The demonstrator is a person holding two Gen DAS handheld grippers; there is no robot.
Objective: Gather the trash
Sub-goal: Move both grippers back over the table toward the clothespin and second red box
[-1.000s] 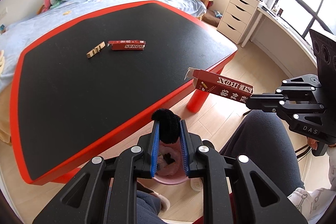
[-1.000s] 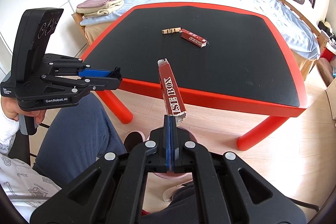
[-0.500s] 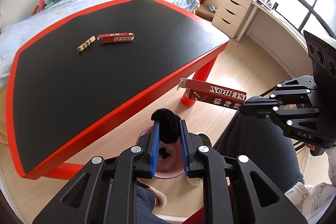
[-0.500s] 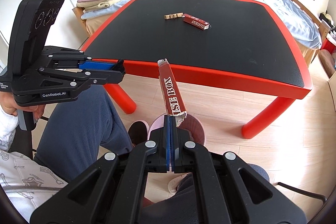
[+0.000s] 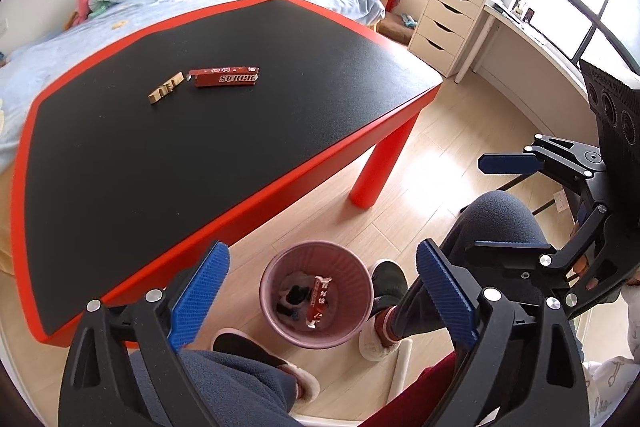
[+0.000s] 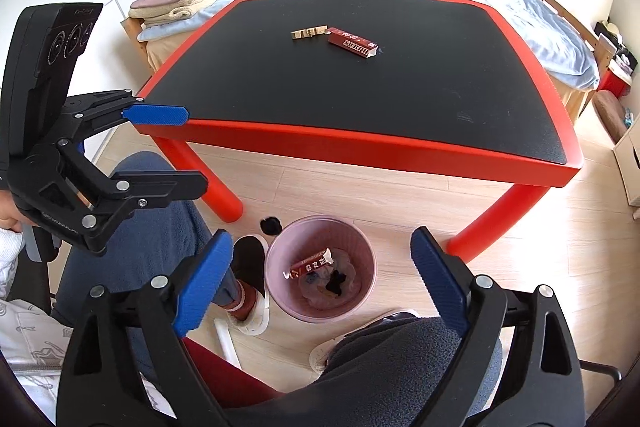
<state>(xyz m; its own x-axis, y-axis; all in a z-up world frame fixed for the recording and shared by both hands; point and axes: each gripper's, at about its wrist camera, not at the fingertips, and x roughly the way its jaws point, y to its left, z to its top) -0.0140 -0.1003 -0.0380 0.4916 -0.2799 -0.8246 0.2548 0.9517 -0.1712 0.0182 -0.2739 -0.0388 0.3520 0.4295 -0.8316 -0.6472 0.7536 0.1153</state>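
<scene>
Hovering over the pink bin (image 5: 316, 295), we have both grippers pointing down at the floor, and both sets of jaws are opening wide with nothing between them. Our left gripper (image 5: 320, 301) frames the bin between its blue pads; our right gripper (image 6: 320, 281) does the same from the other side. One red box (image 6: 308, 267) lies inside the bin, tilted against the other scraps, and a black fuzzy ball (image 6: 271, 225) sits on the floor just beside the rim at about eleven o'clock in the right wrist view. So the drop step looks done, though that ball seems to have missed. On the red-edged table (image 5: 280, 183), a second red box (image 5: 224, 77) and a small wooden piece (image 5: 166, 93) lie near each other toward twelve o'clock. Next, we judge, comes a reach up to those two.
</scene>
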